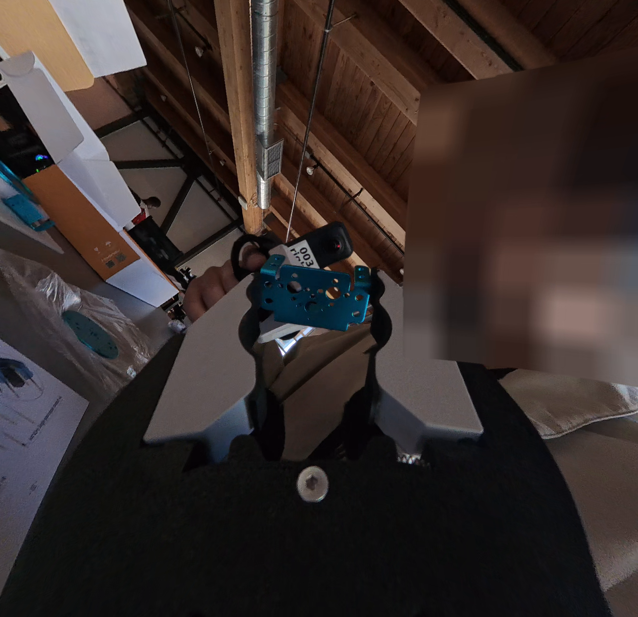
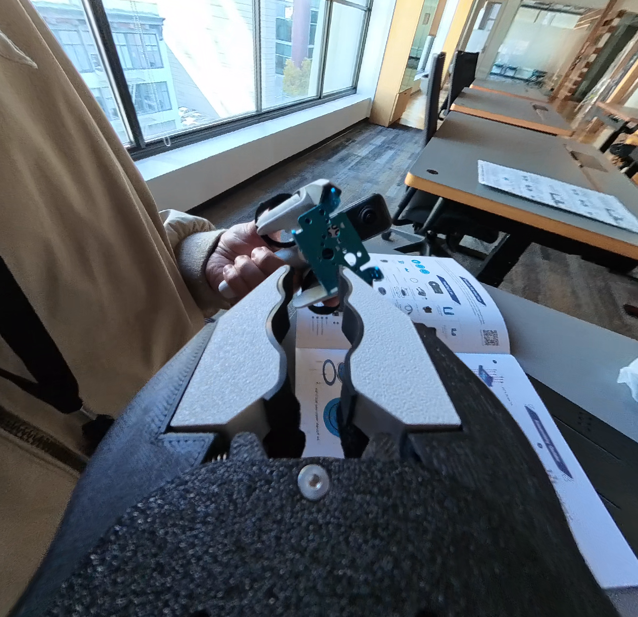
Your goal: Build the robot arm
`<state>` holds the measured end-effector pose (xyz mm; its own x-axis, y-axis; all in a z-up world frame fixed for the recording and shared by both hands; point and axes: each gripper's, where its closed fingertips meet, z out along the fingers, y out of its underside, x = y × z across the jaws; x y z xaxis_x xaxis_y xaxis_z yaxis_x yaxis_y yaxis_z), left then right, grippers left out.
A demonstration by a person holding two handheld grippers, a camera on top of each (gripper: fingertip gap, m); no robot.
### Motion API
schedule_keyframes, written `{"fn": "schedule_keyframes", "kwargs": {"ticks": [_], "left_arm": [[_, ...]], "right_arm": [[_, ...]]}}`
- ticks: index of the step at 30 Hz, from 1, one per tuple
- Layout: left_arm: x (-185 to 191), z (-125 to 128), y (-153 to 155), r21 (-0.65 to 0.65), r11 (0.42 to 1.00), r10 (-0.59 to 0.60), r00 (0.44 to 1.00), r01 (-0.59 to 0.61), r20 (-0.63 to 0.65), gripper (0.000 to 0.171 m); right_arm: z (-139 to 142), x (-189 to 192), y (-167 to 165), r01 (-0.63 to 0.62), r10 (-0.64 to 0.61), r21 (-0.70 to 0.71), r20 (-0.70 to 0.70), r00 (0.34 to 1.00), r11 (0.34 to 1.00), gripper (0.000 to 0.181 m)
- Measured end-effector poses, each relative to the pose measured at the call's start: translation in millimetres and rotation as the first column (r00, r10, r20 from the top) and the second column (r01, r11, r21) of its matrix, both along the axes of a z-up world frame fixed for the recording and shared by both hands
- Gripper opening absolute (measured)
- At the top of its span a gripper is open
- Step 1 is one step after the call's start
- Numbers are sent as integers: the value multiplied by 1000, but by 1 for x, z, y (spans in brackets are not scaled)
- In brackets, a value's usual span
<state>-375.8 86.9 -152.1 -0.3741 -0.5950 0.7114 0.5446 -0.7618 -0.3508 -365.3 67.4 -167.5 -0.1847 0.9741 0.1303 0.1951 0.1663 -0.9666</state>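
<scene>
The left claw [image 1: 312,289] is pointing up toward a wooden ceiling [image 1: 362,82] and is clenching a blue metal bracket [image 1: 310,301] full of round holes. Its two grey fingers are pressing on the bracket's opposite ends, so the plate is sitting flat across the gap, raised in the air in front of the person. A silver duct [image 1: 264,82] is running along a ceiling beam above. To the left, white and orange cardboard boxes [image 1: 86,203] are standing stacked, and a clear plastic bag [image 1: 51,307] is lying beside them with a teal disc [image 1: 90,334] inside.

The right claw [image 2: 314,275] is facing the bracket from the other side with its fingers parted. The bracket's lower edge is sitting just at their tips, closest to the right-hand finger; whether it is touching cannot be told. The person's left hand [image 2: 238,258], coming out of a beige sleeve [image 2: 86,220], is gripping the other claw's handle behind the bracket. Below, an open instruction booklet [image 2: 448,296] is lying on a grey surface [image 2: 569,327]. A second printed sheet [image 2: 552,193] is lying on a farther desk, and a large window [image 2: 207,47] is filling the back wall.
</scene>
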Motion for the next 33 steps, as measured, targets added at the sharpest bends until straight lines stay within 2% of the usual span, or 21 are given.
{"fn": "schedule_keyframes", "kwargs": {"ticks": [1,4,6,8,9,11,12,14,16,17,18,20,22,24,26,28,30,33], "left_arm": [[6,-3,0,-11,1000,-12,1000,11,-20,62],[25,-8,3,-35,999,-34,997,31,-73,62],[38,-14,8,-24,1000,0,986,-4,-165,62],[50,-21,18,20,998,64,947,-61,-315,62],[57,-25,24,58,994,105,906,-90,-411,62],[70,-30,37,165,980,189,780,-112,-596,63],[76,-31,44,224,969,230,694,-101,-683,63],[87,-34,61,346,938,322,447,-30,-835,63],[98,-32,82,424,901,402,187,92,-896,62],[108,-27,92,436,884,427,88,170,-900,63],[123,-22,101,438,862,449,16,256,-893,62],[161,-12,128,437,801,513,-91,409,-854,63],[207,-13,163,403,729,574,-173,553,-800,62],[258,-26,199,339,666,603,-212,665,-769,62],[304,-47,240,255,631,605,-258,733,-753,63],[340,-70,290,193,643,591,-319,741,-741,63],[364,-94,337,126,699,534,-396,704,-747,63],[385,-130,376,35,767,415,-454,640,-789,62]], "right_arm": [[0,2,-2,5,-5,12,-8,1000,1000,18],[-5,10,-7,9,-9,23,2,1000,1000,10],[-10,19,-5,33,-33,20,25,999,999,15],[-11,36,-2,71,-71,-13,23,997,997,21],[-12,49,3,107,-107,-36,23,994,994,25],[-19,81,15,198,-195,-84,38,980,977,30],[-23,101,23,257,-254,-105,42,966,961,31],[-32,146,39,384,-382,-144,40,923,912,31],[-42,197,55,512,-515,-180,33,857,840,30],[-48,223,63,572,-579,-198,26,815,796,30],[-52,247,69,621,-633,-218,19,774,753,30],[-61,290,76,699,-719,-243,7,695,673,31],[-66,321,80,757,-782,-246,-4,623,605,32],[-67,341,81,806,-825,-217,4,565,551,35],[-62,351,80,833,-851,-187,-34,524,521,34],[-61,354,76,836,-859,-207,-51,510,509,33],[-62,352,74,828,-858,-239,-49,512,508,33],[-63,347,73,829,-855,-225,-46,517,513,33]]}}
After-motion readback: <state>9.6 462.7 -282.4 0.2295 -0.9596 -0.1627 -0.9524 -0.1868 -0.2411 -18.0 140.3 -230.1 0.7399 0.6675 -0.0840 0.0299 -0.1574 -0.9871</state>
